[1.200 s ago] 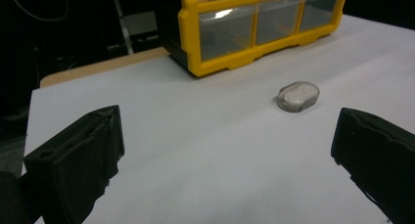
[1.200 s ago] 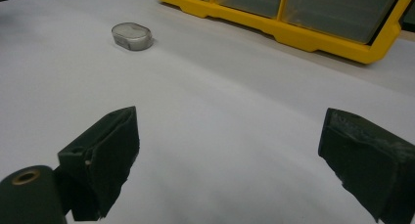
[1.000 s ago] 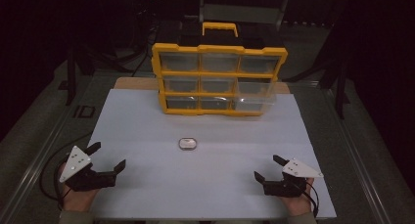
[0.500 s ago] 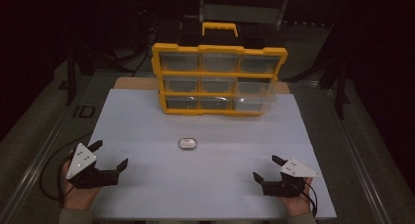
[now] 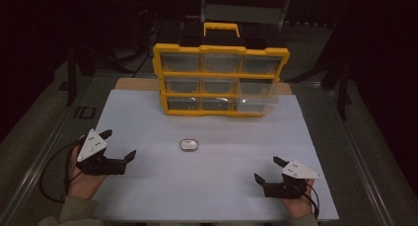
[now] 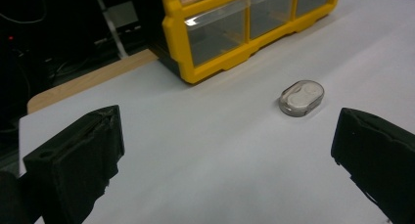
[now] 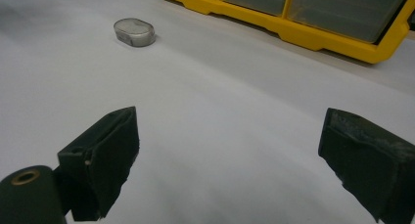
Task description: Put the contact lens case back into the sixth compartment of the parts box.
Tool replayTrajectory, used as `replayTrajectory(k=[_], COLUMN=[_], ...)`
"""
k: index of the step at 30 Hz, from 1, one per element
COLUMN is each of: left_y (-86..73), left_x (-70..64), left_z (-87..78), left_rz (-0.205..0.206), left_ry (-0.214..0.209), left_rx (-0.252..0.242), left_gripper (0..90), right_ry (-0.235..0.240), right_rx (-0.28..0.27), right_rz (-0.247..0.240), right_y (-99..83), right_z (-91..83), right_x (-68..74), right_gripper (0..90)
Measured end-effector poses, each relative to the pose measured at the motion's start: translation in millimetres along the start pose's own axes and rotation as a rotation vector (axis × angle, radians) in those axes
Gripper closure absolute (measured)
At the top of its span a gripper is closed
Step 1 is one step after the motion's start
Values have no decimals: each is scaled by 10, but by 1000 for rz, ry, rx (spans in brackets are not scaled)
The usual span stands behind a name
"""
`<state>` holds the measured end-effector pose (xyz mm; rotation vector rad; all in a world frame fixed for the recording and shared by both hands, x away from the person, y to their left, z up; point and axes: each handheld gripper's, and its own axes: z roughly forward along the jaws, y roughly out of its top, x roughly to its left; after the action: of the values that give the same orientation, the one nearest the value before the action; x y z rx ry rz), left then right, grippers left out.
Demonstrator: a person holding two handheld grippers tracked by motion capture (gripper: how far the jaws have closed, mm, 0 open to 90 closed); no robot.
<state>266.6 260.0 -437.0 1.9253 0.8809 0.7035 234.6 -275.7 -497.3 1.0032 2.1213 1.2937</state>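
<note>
While both grippers, left (image 5: 120, 145) and right (image 5: 266, 169), hold their fingers wide apart, the glossy oval case (image 6: 302, 97) reveals white discs inside.

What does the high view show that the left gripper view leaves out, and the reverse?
High view alone: the black-and-yellow handle on top of the yellow organizer with clear plastic drawers, its full three-row front with the lower right drawer pulled out, both hands, and the right gripper with jaws apart.

Left gripper view alone: the two white round shapes under the clear lid of the small oval case, and the left gripper jaws seen close, wide apart.

Shared: the case lying on the white sheet in front of the organizer, untouched.
</note>
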Motion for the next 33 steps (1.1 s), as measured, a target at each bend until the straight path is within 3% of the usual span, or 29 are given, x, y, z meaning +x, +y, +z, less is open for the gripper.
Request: replayTrajectory(k=[5,15,33], left_y=[90,241,425], left_x=[-21,-26,-118], left_z=[139,417,838], left_rz=[42,88,146], left_ry=[-19,-75,-138], left_rx=[21,60,114], left_gripper=[0,0,0], right_ry=[1,5,10], right_rx=[0,1,0], right_rz=[-5,-8,-6], right_y=[-1,-1,9], right_z=[5,9,25], right_x=[0,1,8], right_gripper=[79,79,79])
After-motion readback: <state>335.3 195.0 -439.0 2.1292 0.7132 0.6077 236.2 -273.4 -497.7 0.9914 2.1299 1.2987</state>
